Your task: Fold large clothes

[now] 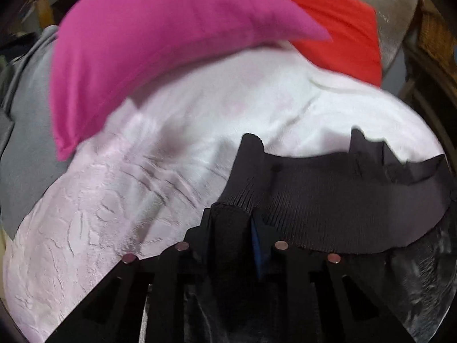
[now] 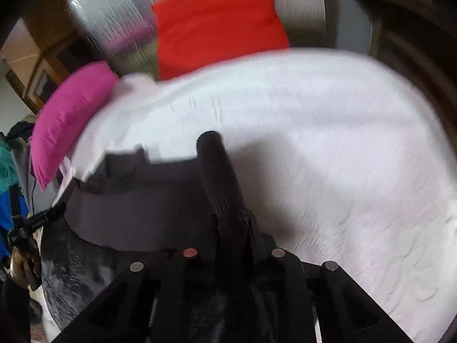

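Dark ribbed garment [image 1: 328,200] stretched between both grippers over white bedspread [image 2: 314,143], left gripper [image 1: 242,220] clenched on one bunched end, right gripper [image 2: 231,214] clenched on the other, magenta pillow [image 1: 142,43] and red pillow [image 2: 217,23] well beyond.

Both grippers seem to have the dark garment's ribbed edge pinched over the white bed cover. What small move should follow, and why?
Probably lift both hands together and draw the ribbed hem taut. The left gripper and right gripper are each shut on a bunched corner of the dark garment, whose hem sags between them over the white bed cover; the rest hangs below. Tension would likely square it for folding.
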`<state>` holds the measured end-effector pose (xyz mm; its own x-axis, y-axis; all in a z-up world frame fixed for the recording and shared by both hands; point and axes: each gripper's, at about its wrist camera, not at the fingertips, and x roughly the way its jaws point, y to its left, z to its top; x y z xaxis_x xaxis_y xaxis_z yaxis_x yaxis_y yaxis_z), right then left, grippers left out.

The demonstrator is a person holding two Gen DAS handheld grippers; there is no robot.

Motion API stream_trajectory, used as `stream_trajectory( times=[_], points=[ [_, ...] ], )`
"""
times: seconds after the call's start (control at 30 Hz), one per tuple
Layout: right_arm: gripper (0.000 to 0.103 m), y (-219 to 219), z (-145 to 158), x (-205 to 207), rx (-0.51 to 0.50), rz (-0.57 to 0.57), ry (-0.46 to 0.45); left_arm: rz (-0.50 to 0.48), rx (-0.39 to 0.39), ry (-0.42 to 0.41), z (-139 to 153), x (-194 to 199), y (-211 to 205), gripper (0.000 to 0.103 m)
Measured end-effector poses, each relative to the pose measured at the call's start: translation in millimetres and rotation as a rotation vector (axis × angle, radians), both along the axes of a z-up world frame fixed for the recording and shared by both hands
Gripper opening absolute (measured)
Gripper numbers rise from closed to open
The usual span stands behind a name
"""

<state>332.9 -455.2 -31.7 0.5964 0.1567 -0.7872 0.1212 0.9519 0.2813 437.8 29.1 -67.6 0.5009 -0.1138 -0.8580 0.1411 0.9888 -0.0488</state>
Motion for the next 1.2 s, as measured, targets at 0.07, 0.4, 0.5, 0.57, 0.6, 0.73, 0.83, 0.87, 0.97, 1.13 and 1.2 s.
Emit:
stream_trajectory(
  times=[0.07, 0.4, 0.5, 0.57, 0.6, 0.73, 0.83, 0.87, 0.97, 1.13, 1.2],
  points=[
    [0.018, -6.9, -14.3, 9.0, -0.002, -0.042, 0.049, 0.036, 0.0, 0.062, -20.6, 9.2, 5.6, 0.026],
    [0.049, -9.2, -42.9, 9.6, 0.018, -0.15, 0.102, 0.098, 0.006, 0.036, -15.3, 7.7, 11.2, 0.056],
    [0.066, -5.2, -21.1, -12.1, -0.016, -0.144, 0.05, 0.126, -0.006, -0.023, 7.7, -9.8, 14.2, 0.058],
    [0.066, 2.8, -4.0, -29.4, -0.035, -0.141, -0.002, 0.134, 0.032, -0.088, 26.1, -24.5, 15.4, 0.059],
    [0.066, 6.9, 4.4, -40.3, -0.038, -0.136, -0.027, 0.133, 0.052, -0.135, 38.9, -37.3, 15.0, 0.06],
    [0.066, 48.1, 30.1, -79.2, -0.085, -0.043, -0.103, 0.07, 0.002, -0.196, 65.5, -82.9, 0.6, 0.065],
    [0.067, 91.1, 31.9, -99.1, -0.123, 0.074, -0.115, -0.046, 0.018, -0.214, 67.8, -120.7, -31.2, 0.066],
    [0.067, 107.2, 26.5, -100.0, -0.142, 0.114, -0.103, -0.088, 0.036, -0.222, 65.3, -130.8, -44.6, 0.066],
    [0.067, 139.9, 1.8, -93.5, -0.237, 0.185, -0.043, -0.196, 0.105, -0.212, 45.6, -151.0, -78.8, 0.066],
    [0.071, 124.6, -32.3, -57.8, -0.293, 0.083, 0.06, -0.171, 0.171, -0.061, -12.7, -119.5, -84.6, 0.07],
    [0.071, 114.5, -33.6, -49.1, -0.282, 0.042, 0.073, -0.103, 0.13, -0.043, -17.5, -105.2, -71.6, 0.071]
  ],
)
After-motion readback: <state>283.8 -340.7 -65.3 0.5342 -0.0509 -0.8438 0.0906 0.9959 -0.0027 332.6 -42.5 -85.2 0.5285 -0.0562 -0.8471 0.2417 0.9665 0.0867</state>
